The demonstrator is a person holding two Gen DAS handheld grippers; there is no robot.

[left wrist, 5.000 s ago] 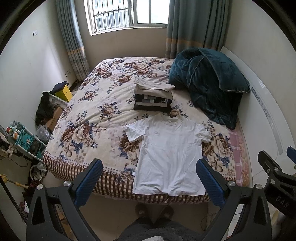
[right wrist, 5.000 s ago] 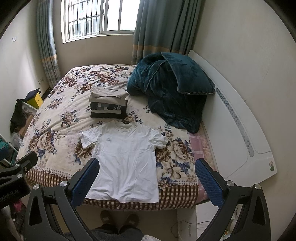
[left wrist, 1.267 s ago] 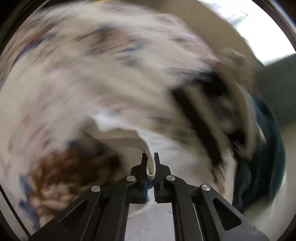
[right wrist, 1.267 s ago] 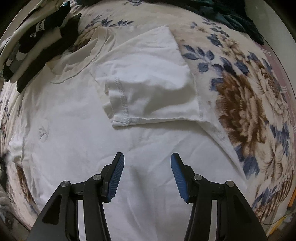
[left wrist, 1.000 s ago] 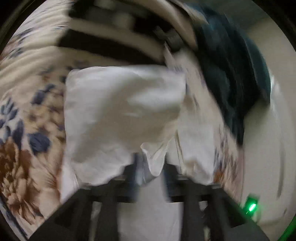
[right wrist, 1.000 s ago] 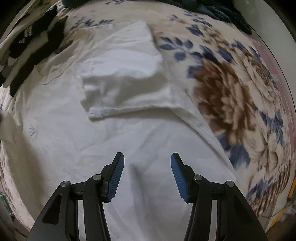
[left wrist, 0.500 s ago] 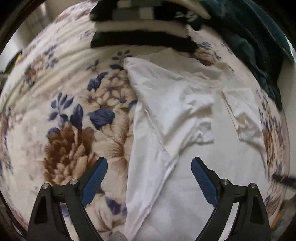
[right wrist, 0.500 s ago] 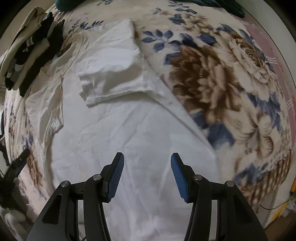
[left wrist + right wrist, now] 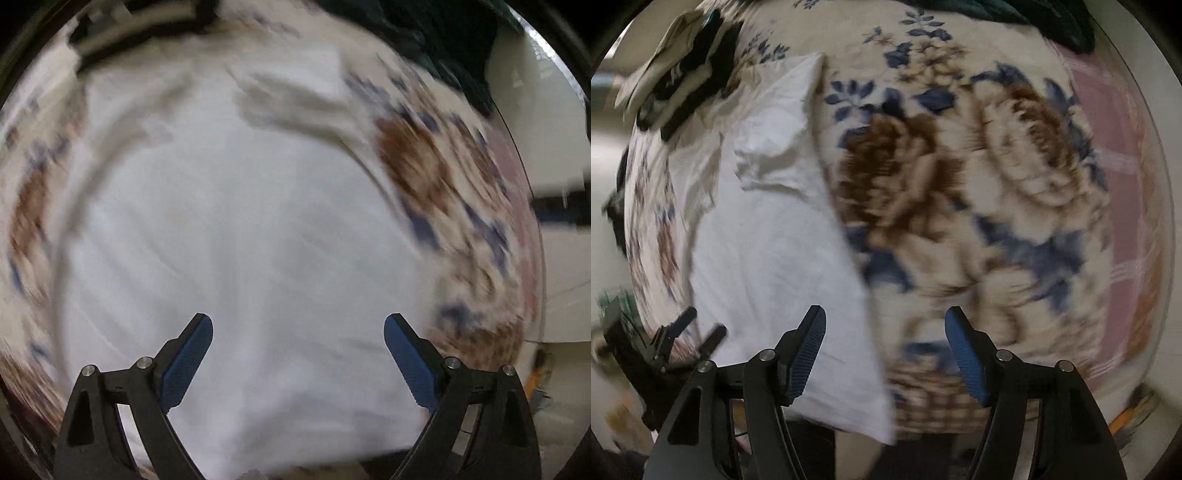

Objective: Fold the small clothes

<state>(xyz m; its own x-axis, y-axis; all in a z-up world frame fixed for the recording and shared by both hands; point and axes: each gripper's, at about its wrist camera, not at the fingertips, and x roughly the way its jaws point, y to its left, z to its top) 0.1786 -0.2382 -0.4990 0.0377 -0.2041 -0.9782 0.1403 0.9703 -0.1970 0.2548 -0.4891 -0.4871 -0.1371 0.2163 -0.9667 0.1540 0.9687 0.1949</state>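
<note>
A white T-shirt (image 9: 258, 240) lies flat on the floral bedspread (image 9: 424, 166), both sleeves folded in over the chest; it also shows in the right wrist view (image 9: 768, 236). My left gripper (image 9: 298, 354) is open and empty above the shirt's lower body. My right gripper (image 9: 885, 347) is open and empty over the shirt's right hem corner at the bed's front edge. The left gripper (image 9: 687, 332) shows at the left of the right wrist view. Both views are motion-blurred.
A stack of folded clothes (image 9: 676, 77) sits beyond the shirt's collar. A dark teal blanket (image 9: 443, 40) is heaped at the far right. The white headboard (image 9: 535, 92) runs along the right. The bed's checked front edge (image 9: 942, 398) is just below my right gripper.
Both grippers have pulled back from the folded sleeves toward the shirt's hem. The left gripper has swung right over the shirt's middle; the right has moved toward the right hem corner.
</note>
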